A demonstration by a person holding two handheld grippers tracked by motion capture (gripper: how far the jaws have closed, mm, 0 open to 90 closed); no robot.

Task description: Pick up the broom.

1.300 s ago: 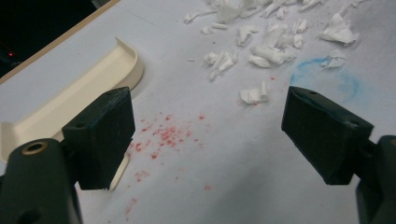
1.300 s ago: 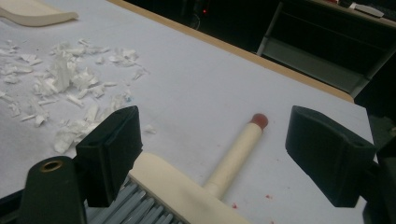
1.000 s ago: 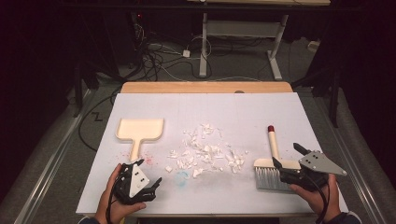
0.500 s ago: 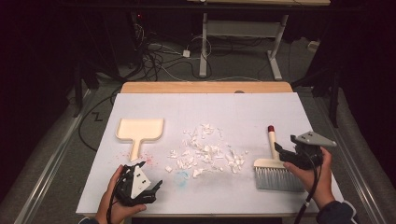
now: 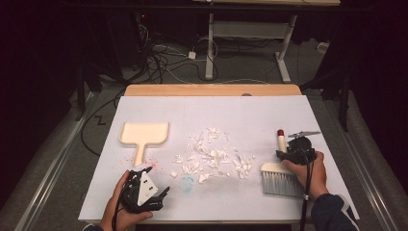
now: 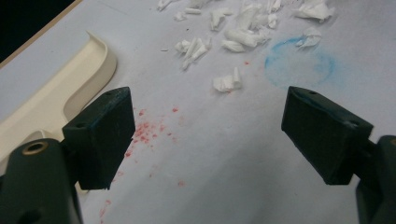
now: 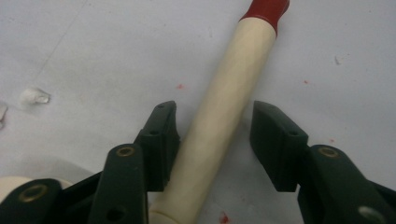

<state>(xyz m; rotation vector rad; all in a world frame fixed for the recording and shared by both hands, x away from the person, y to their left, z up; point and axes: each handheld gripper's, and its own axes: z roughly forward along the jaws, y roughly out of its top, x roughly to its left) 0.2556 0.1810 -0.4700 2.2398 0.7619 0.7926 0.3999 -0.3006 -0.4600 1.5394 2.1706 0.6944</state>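
A cream brush (image 5: 280, 174) with a red-tipped handle lies at the table's right, bristles toward the person. My right gripper (image 5: 290, 155) is down over its handle (image 7: 233, 79), open, one jaw on each side; a gap shows at the right jaw. In the right gripper view the gripper (image 7: 215, 114) straddles the handle below the red tip (image 7: 266, 9). A cream dustpan (image 5: 144, 133) lies flat at the left. White paper scraps (image 5: 211, 156) are scattered mid-table. My left gripper (image 5: 158, 180) rests near the front edge, wide open (image 6: 224, 135) and holding nothing, beside the dustpan's handle (image 6: 56, 93).
A white sheet (image 5: 250, 115) covers the wooden table. A faint blue ring mark (image 6: 299, 63) and red specks (image 6: 149, 130) stain it ahead of the left gripper. Cables and desk legs lie on the floor beyond the far edge.
My right gripper moved forward and left from beside the brush head to astride the handle, turning downward. The left gripper stayed put.
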